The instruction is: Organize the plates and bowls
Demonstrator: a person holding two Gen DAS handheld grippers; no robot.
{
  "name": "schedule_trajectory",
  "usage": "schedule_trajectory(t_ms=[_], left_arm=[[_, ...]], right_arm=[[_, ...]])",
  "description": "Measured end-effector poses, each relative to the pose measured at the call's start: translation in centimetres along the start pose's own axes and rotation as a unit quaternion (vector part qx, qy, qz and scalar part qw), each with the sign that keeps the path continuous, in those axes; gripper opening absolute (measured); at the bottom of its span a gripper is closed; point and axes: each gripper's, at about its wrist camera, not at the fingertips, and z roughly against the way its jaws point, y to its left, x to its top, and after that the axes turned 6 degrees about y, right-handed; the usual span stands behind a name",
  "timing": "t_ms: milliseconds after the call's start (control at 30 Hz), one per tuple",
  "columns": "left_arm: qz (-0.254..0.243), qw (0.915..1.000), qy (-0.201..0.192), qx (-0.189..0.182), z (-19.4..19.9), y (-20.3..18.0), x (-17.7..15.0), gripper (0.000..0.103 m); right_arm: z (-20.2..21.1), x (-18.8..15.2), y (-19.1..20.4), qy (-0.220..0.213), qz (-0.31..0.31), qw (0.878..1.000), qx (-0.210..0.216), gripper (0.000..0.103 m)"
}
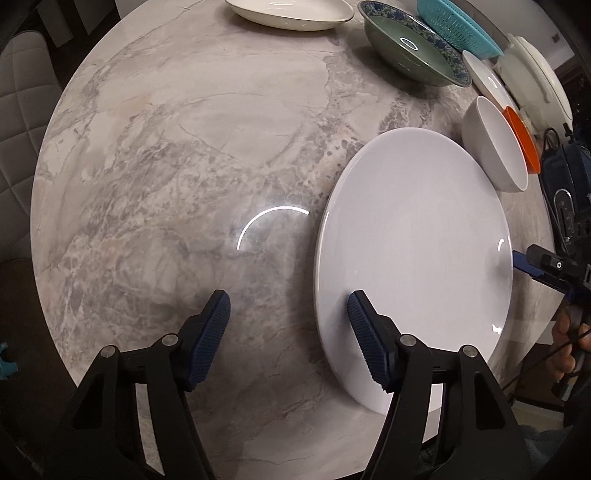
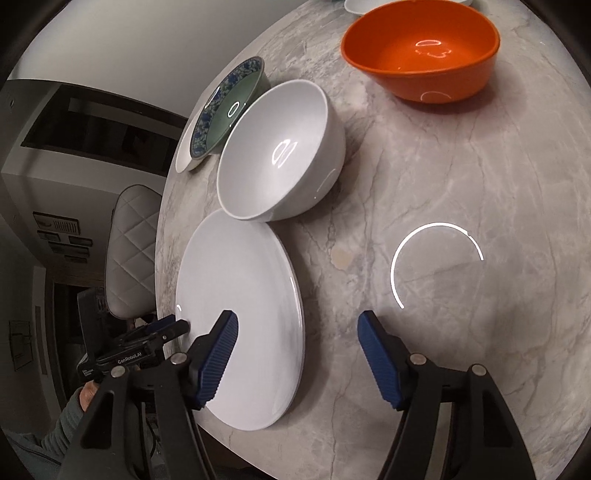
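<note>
A large white plate (image 1: 413, 258) lies flat on the marble table (image 1: 184, 147) near its front edge. My left gripper (image 1: 289, 308) points down at the plate's left rim. One finger is over the plate and the other over bare table, the jaws wide apart with nothing pinched. My right gripper (image 2: 297, 326) straddles the opposite rim of the plate (image 2: 240, 314) the same way, open. Each gripper shows in the other's view, at the plate's far edge. A white bowl (image 2: 277, 155) stands just behind the plate, with an orange bowl (image 2: 421, 51) further back.
A blue-and-green patterned bowl (image 1: 410, 48), a white oval dish (image 1: 291, 14), a teal colander (image 1: 458, 26), a small white plate (image 1: 487, 79) and a white lidded dish (image 1: 535, 74) line the far side. A quilted grey chair (image 2: 133, 251) stands beside the table.
</note>
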Motion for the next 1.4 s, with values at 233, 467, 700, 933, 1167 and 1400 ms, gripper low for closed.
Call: schedule_trajectory(t_ms=[233, 467, 700, 933, 1167, 1400], left_arm=[[-0.012, 0.9999, 0.001, 0.004, -0.4, -1.7, 2.3, 0.055], [-0.04, 0.999, 0.006, -0.02, -0.5, -3.8, 4.1, 0.025], [-0.039, 0.9991, 0.013, 0.005, -0.2, -5.7, 5.8, 0.024], [-0.054, 0.9985, 0.009, 0.005, 1.9, -9.6, 4.7, 0.02], [-0.076, 0.9967, 0.022, -0.015, 1.8, -15.6, 4.0, 0.019], [-0.097, 0.9949, 0.023, -0.017, -0.5, -22.2, 6.1, 0.019]], right_arm=[[-1.5, 0.6, 0.5, 0.015, 0.015, 1.0, 0.013, 0.065], [-3.3, 0.7, 0.2, 0.033, 0.01, 0.999, 0.015, 0.016], [-3.4, 0.7, 0.1, 0.053, 0.006, 0.998, 0.016, 0.014], [-0.1, -1.0, 0.7, 0.032, 0.011, 0.999, -0.001, 0.014], [4.3, -3.2, -1.2, 0.011, -0.006, 1.0, -0.016, 0.014], [6.9, -3.9, -5.4, 0.003, -0.031, 0.999, -0.045, 0.015]])
